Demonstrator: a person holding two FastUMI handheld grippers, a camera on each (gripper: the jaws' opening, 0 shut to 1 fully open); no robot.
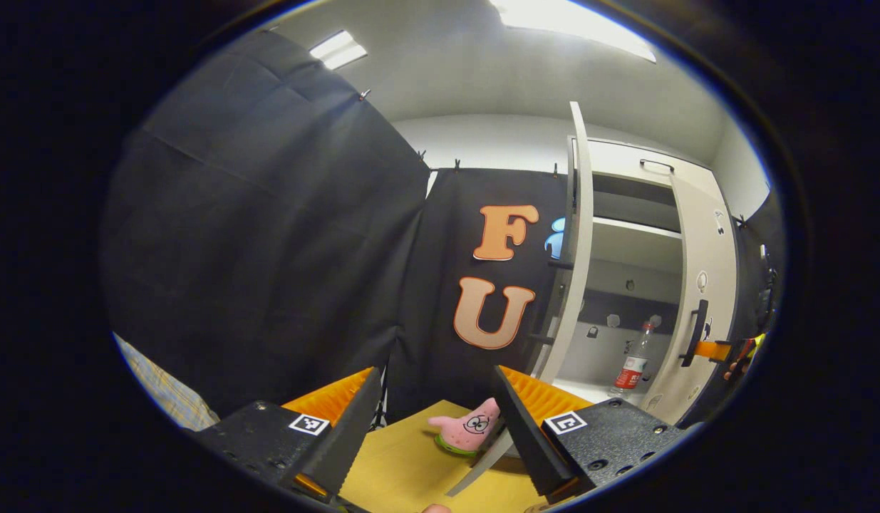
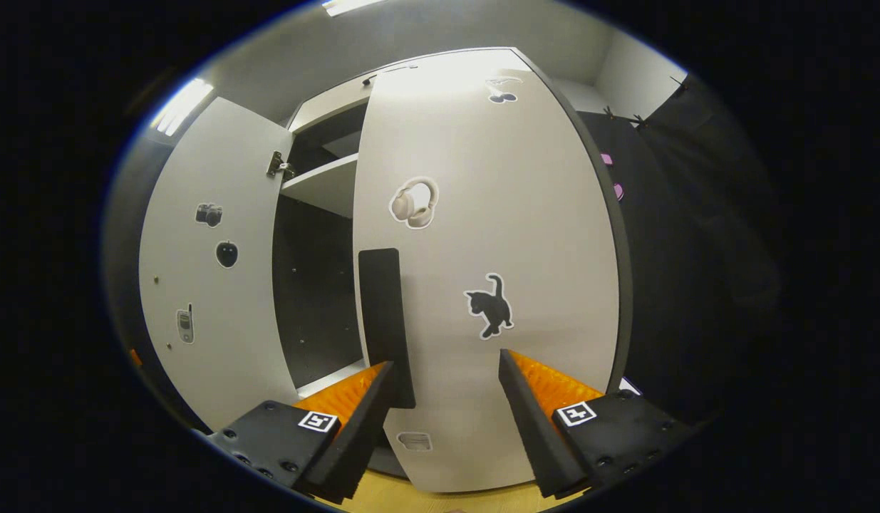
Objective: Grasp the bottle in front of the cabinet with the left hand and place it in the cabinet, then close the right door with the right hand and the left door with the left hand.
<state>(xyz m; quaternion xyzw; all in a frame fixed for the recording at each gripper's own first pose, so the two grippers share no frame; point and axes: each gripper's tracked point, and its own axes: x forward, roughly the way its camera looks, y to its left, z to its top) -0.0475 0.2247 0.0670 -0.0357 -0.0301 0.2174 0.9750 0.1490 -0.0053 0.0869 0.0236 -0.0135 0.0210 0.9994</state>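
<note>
A clear bottle with a red label (image 1: 632,362) stands upright inside the white cabinet (image 1: 635,246), on its bottom shelf. My left gripper (image 1: 436,434) is open and holds nothing, well back from the cabinet over the yellow table. The left door (image 1: 581,235) stands wide open, seen edge-on. The right door (image 2: 497,235) is nearly shut and very close ahead of my right gripper (image 2: 447,420), which is open. Its left finger (image 2: 361,420) sits by the lower end of the black handle (image 2: 385,313). In the left gripper view the right gripper (image 1: 725,350) shows as orange beside that handle (image 1: 696,331).
A pink star-shaped plush toy (image 1: 469,426) lies on the yellow table (image 1: 404,463) near the foot of the left door. The open left door (image 2: 197,285) carries small stickers. A gap (image 2: 315,292) onto the dark cabinet inside remains between the doors. Black cloth walls flank the cabinet.
</note>
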